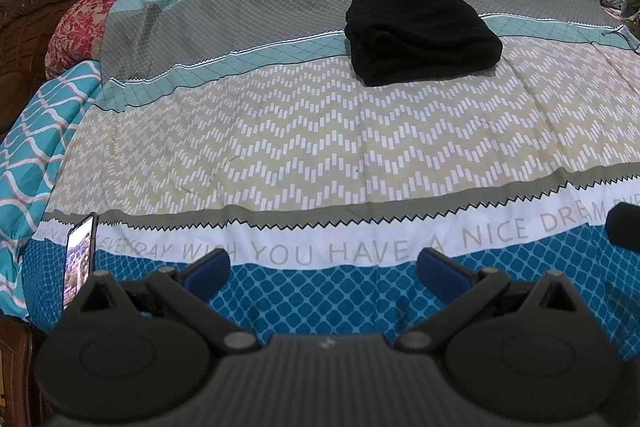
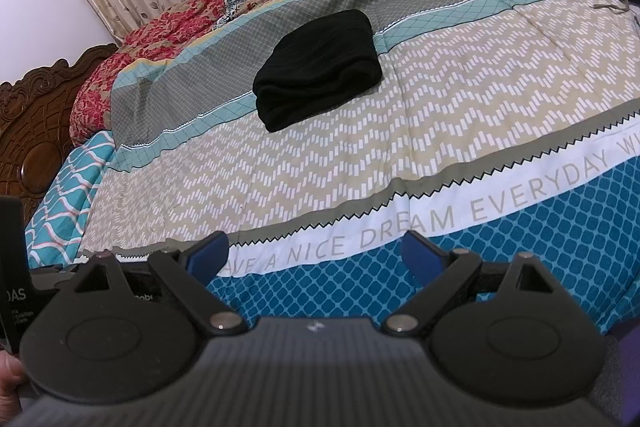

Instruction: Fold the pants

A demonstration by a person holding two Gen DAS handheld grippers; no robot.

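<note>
Left wrist view: patterned bedspread (image 1: 304, 147) filling nearly everything, lettered white band across the near edge. Farther back, right of centre, black pants (image 1: 420, 35) lying as a compact stacked bundle, several layers showing at the near side. Folding apparently done; at most a tidy-up or a move left, judging by the neat shape. Well short of the bundle, left gripper (image 1: 324, 267) spread wide, nothing between the blue pads. Same for the right gripper (image 2: 316, 255): jaws wide apart, empty. Smallest, at the bed's left edge: propped phone (image 1: 80, 263), screen lit.
</note>
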